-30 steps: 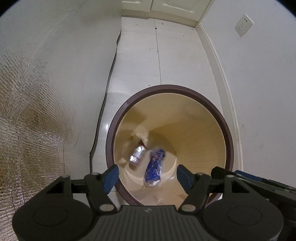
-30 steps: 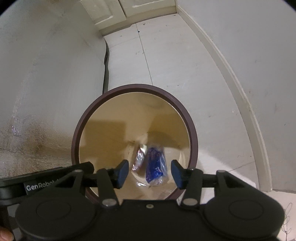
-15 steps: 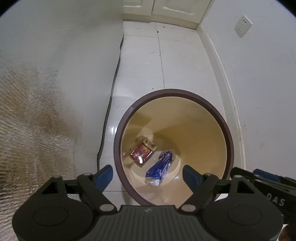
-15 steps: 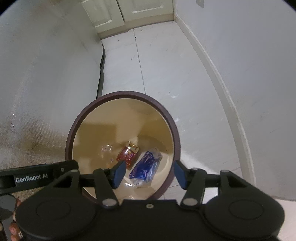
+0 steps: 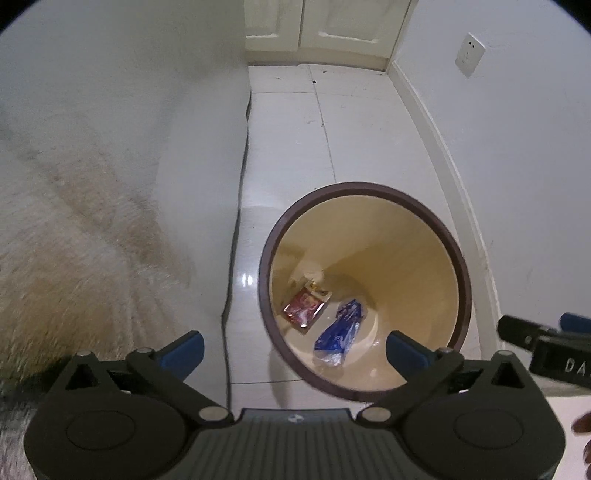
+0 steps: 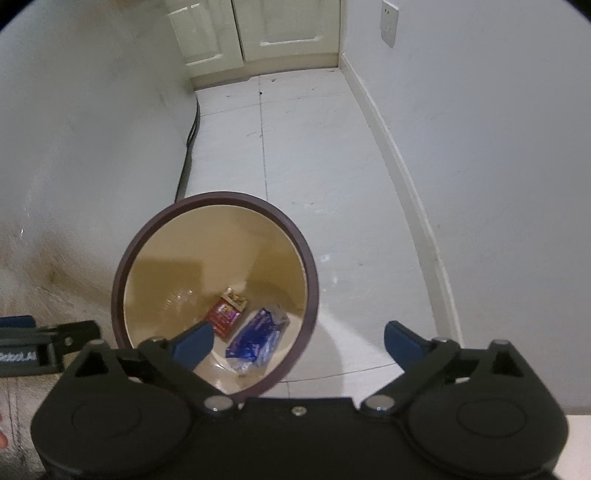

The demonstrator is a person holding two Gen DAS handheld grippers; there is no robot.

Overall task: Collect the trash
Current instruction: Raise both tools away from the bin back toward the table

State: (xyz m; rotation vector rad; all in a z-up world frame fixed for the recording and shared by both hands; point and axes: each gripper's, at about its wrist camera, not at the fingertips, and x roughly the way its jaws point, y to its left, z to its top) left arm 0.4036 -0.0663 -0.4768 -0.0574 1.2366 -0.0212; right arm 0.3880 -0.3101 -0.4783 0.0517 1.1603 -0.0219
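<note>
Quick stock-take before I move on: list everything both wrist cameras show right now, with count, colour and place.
bin: one, brown rim, tan inside, on the floor by the wall
red wrapper: one, red with a pale end, bin bottom
blue wrapper: one, blue, bin bottom beside the red wrapper
floor: white tiles, glossy
wall socket: one, white, on the wall at right
cupboard doors: pale cream, far end
quilted cover: one, silvery-beige, at left
left gripper: one, black with blue pads, above the bin, jaws just opened wide, nothing between them
right gripper: same, also open and empty
</note>
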